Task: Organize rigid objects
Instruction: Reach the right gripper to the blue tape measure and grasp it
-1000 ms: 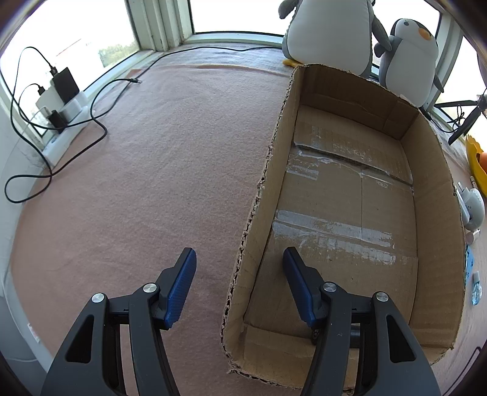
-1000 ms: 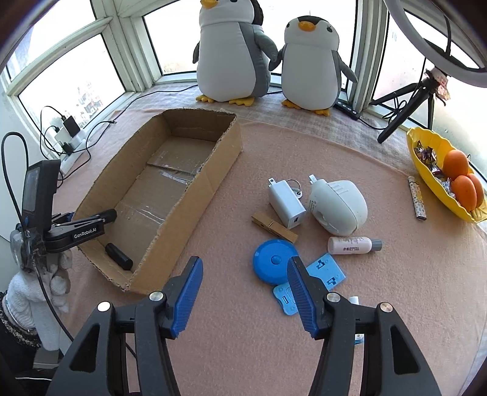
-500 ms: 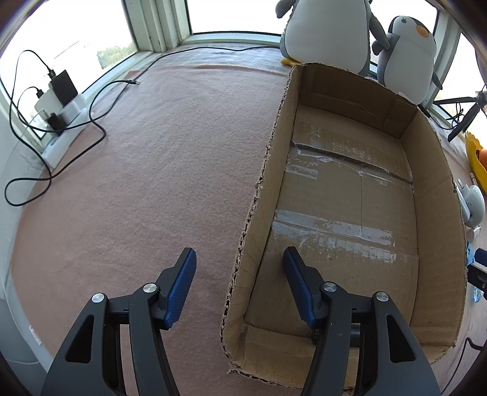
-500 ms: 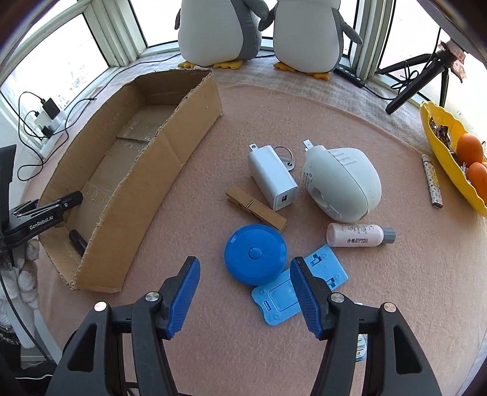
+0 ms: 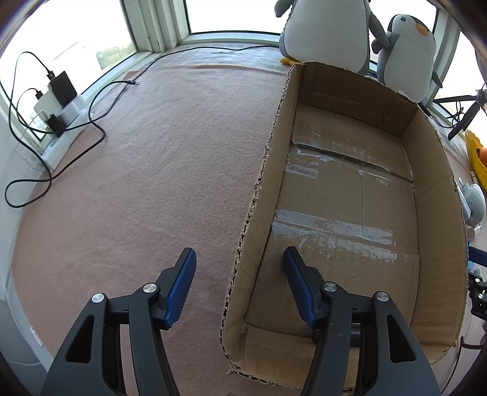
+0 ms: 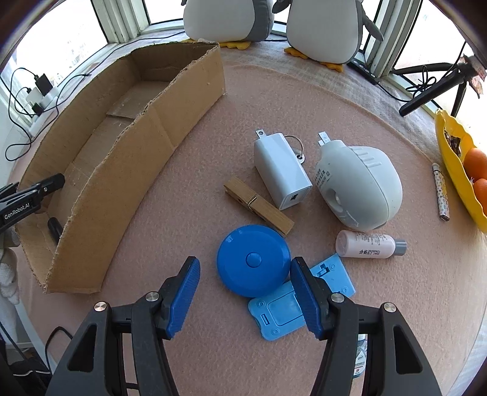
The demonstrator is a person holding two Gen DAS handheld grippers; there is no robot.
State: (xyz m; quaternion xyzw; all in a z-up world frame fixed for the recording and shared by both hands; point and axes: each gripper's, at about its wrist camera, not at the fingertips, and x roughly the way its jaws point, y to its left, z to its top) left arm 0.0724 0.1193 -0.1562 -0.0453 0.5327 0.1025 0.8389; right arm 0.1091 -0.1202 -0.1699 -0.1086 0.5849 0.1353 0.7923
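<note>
Bring the right gripper (image 6: pixel 245 264), jaws released and gripping nothing, straight down over the blue disc (image 6: pixel 253 260) lying on the counter (image 6: pixel 188 158) just ahead of the pads, partly atop the light-blue flat card (image 6: pixel 281 313). Centre on the disc, go low enough to catch its thin rim, and close without pinching the card beneath or nudging the wooden clothespin (image 6: pixel 258 205) just beside its far edge. Then carry to the cardboard box (image 6: pixel 127 170) at the left. Keep the left gripper (image 5: pixel 239 252), jaws likewise released, astride the box's near wall without pressing it. Counted on the counter: one disc, one card, one clothespin, one white charger (image 6: pixel 281 169), one pale rounded plug-in device (image 6: pixel 360 189), one small bottle (image 6: pixel 368 245), one patterned stick (image 6: pixel 440 192), two plush penguins (image 6: pixel 231 18); inside the box, one dark small item (image 6: pixel 54 227).
</note>
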